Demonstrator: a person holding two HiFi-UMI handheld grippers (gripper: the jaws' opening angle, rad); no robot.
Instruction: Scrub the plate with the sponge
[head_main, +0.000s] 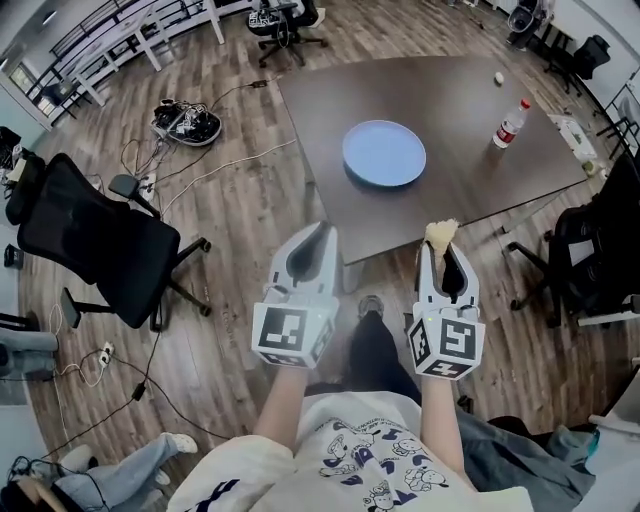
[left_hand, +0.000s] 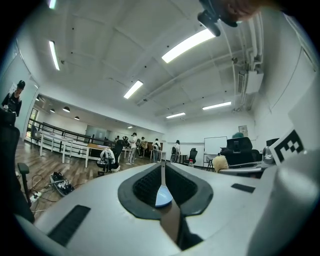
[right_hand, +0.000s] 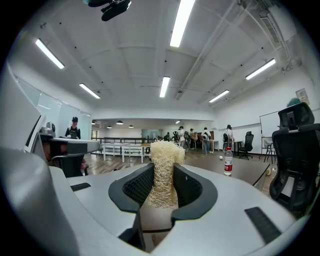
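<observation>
– Shirt (head_main: 372, 455) at the bottom edge, head view. Left hand-held gripper (head_main: 324, 229)?
– Jaws together, nothing held. Its own view leaves only a thin slit, with a sliver of the blue plate (head_main: 384, 153) showing through.
– Right hand-held gripper (head_main: 441, 243)?
– Clamped on the sponge (right_hand: 162, 172). Pale, fibrous, upright, with its top sticking out past the jaw tips.
– Where's the plate?
– Flat on the table (head_main: 470, 175), toward the side facing the person. Both grippers sit side by side over the wood floor (head_main: 230, 200), short of the table edge and apart from the plate. Sponge isn't touching it.
– Pointing which way?
– Roughly level, both toward the table. Marker cubes face the head camera.
– Anything else on the table?
– Bottle (head_main: 511, 124), clear with a red label, upright, right of the plate and well apart from it. Right gripper view shows it too, to the right of the sponge.
– Floor stuff?
– Black chair (head_main: 95, 240) at left, cables beyond it. People stand far back in both gripper views, too small to detail.
</observation>
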